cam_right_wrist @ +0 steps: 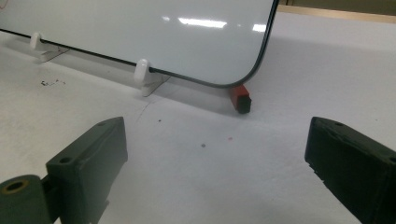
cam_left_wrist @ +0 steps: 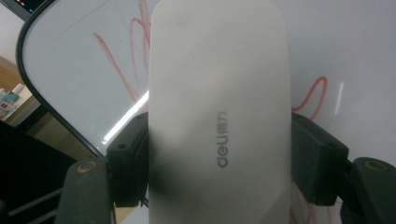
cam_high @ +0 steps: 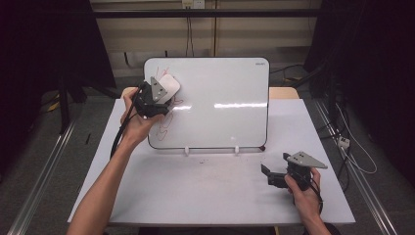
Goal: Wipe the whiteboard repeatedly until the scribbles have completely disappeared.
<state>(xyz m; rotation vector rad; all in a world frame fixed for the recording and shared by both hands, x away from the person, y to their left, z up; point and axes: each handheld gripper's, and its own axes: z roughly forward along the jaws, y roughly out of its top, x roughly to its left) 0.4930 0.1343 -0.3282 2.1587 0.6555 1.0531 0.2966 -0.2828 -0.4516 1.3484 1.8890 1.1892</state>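
White plastic, smooth and matt, sits clamped between the black fingers [cam_left_wrist: 130, 158] of the left gripper [cam_high: 155, 98]: an eraser [cam_left_wrist: 219, 107] with rounded ends and a grey brand mark moulded on its back. Both pads press its long sides; the grip looks firm and square. In the high view the eraser [cam_high: 169, 84] lies against the upper left part of the whiteboard [cam_high: 220, 105], left of centre frame.

Progress, as judged: wiping is under way but far from finished. Red marker scribbles [cam_left_wrist: 116, 65] loop on the glossy board surface on both sides of the eraser, and more red lines [cam_high: 166, 125] run down toward the board's lower left corner. The centre and right of the board read clean, with only lamp glare.

Right gripper [cam_high: 279, 177] rests idle at the lower right of the high view, fingers [cam_right_wrist: 88, 158] spread wide with nothing between them.

Board: thin, rounded corners, dark rim, propped on two white plastic feet [cam_right_wrist: 142, 72]. A small red and black block [cam_right_wrist: 242, 98] lies at its lower right corner. Desk [cam_high: 205, 191] surface is matt white, lightly speckled with dark specks.
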